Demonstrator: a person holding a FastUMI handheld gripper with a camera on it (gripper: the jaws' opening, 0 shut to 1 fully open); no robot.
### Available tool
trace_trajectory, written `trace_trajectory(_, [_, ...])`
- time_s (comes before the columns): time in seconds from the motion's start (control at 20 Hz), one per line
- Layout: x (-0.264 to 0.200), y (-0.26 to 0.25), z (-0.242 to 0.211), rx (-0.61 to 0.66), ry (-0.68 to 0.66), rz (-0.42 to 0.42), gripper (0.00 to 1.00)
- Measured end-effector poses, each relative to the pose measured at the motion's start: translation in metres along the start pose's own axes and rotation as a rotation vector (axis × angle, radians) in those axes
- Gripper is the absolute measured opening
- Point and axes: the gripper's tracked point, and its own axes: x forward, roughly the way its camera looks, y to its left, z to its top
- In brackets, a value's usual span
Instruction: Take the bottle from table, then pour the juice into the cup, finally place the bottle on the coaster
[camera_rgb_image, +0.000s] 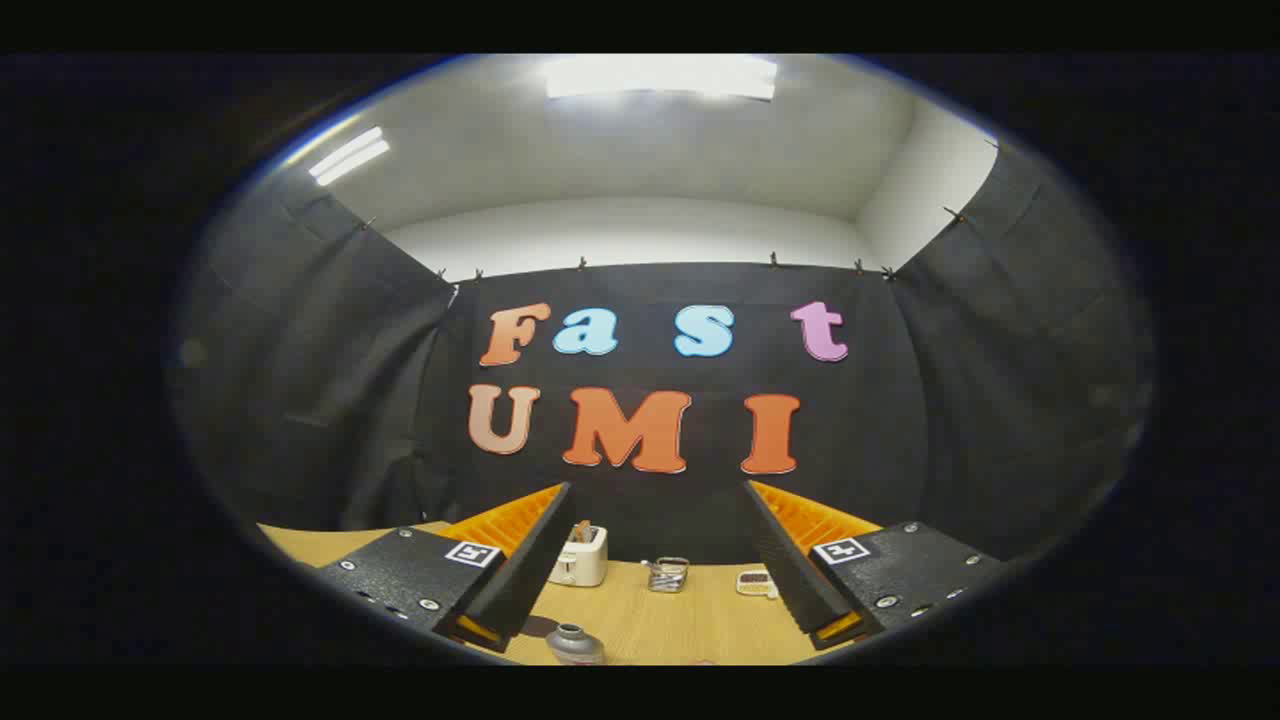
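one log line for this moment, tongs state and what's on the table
phase: approach, nothing held | tongs: open, above table | bottle top: between fingers, low | beyond: toaster, wire holder, small tray

Fingers (655, 560) spread wide apart over the bench (690, 630), nothing between them. Bottle top (574, 643) just ahead, nearer the left finger, with a coaster (540, 627) beside it on its left. Further back along the wall: toaster (579, 556) left, small wire basket (667, 575) middle, little tray (756, 582) right.
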Motion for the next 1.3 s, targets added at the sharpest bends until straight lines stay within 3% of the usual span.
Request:
trace_trajectory(0.3, [0.013, 0.023, -0.007, 0.051, 0.004, 0.071, 0.98])
trace_trajectory(0.9, [0.014, 0.025, -0.017, 0.022, -0.005, 0.069, 0.98])
trace_trajectory(1.3, [0.014, 0.032, -0.062, 0.036, 0.067, 0.081, 0.98])
